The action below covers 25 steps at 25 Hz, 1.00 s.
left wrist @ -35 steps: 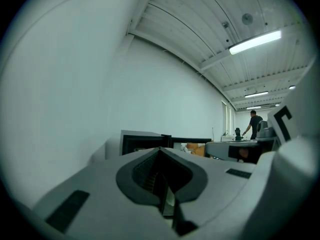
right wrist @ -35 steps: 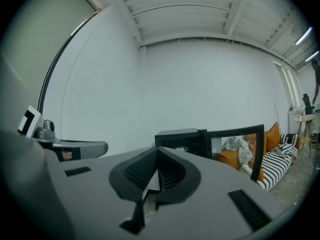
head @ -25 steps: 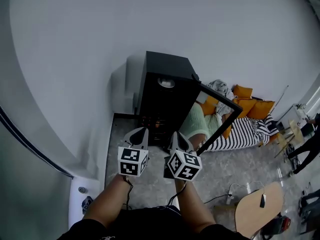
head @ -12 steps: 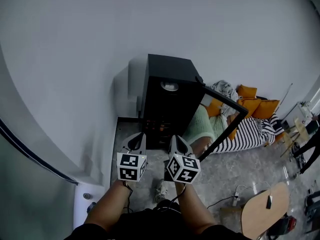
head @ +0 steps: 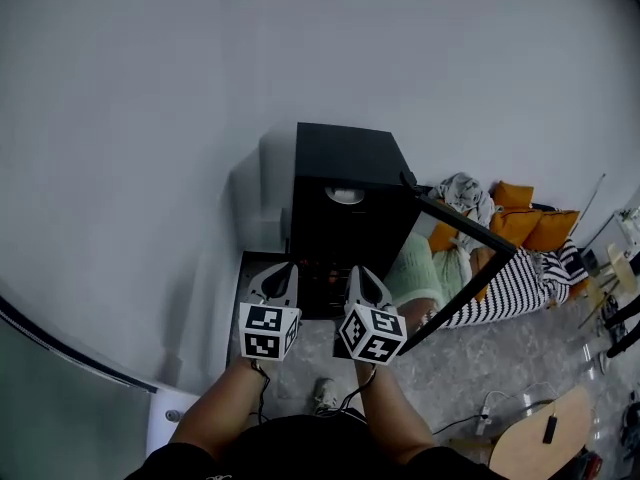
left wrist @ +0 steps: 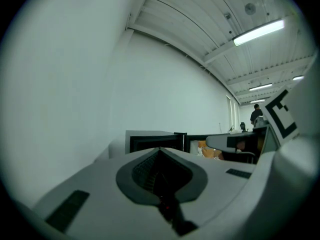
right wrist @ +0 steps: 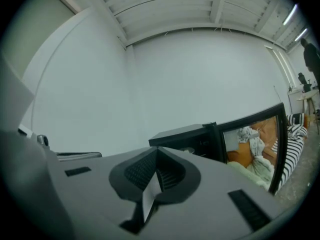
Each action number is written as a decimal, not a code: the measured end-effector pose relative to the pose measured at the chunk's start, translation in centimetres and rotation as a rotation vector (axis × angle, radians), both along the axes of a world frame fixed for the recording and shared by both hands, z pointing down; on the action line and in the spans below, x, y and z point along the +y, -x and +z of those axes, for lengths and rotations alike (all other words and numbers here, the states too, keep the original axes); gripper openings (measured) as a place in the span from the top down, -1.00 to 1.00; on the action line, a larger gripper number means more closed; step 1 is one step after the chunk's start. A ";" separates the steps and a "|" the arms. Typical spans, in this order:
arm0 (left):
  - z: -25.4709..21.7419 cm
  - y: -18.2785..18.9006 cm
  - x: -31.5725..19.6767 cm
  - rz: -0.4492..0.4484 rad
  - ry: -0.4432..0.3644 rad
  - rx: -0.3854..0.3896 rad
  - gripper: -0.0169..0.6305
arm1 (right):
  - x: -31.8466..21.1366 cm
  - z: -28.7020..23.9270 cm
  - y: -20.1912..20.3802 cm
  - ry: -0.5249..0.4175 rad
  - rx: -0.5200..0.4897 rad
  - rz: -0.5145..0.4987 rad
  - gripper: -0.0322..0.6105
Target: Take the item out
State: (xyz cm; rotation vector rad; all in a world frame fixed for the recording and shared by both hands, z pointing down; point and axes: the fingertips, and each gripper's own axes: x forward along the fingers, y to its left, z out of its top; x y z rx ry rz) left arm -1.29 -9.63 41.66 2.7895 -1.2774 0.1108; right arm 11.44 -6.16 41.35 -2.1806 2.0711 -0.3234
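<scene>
1. Your left gripper [head: 281, 273] has its jaws pressed together with nothing between them. Your right gripper [head: 360, 276] is closed too, and empty.
2. The black cabinet [head: 340, 163] stands at 12 o'clock from both grippers, against the white wall [head: 180, 88]. Small reddish items [head: 312, 265] sit on a shelf inside, too small to name.
3. Its glass door [head: 445, 268] hangs open toward 2 o'clock, just beside your right gripper.
4. At 3 o'clock lie orange cushions [head: 540, 228] and a striped mattress [head: 525, 273].
5. A round wooden table [head: 545, 438] sits at 5 o'clock, and a shoe [head: 322, 396] at 6 o'clock.
</scene>
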 end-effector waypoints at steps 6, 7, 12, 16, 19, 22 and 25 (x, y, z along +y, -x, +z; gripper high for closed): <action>-0.3 -5.2 -4.8 0.016 -0.005 -0.048 0.95 | -5.2 0.2 -4.1 0.008 0.009 -0.023 0.89; -0.5 -6.1 -5.5 0.020 -0.002 -0.046 0.95 | -6.0 0.3 -4.9 0.015 0.006 -0.026 0.89; -0.5 -9.6 -8.9 0.007 0.004 -0.055 0.95 | -10.0 2.0 -8.9 0.068 -0.091 -0.047 0.89; 0.6 -11.1 -11.2 -0.025 0.032 -0.071 0.95 | -12.8 3.9 -11.7 0.107 -0.333 -0.072 0.89; 1.1 -11.4 -12.5 -0.056 0.053 -0.071 0.95 | -15.2 5.3 -12.6 0.141 -0.491 -0.095 0.89; 1.8 -10.9 -13.2 -0.087 0.075 -0.080 0.95 | -17.3 6.4 -12.6 0.166 -0.599 -0.102 0.89; 2.3 -10.7 -14.3 -0.089 0.076 -0.090 0.95 | -19.6 7.5 -13.0 0.164 -0.724 -0.076 0.89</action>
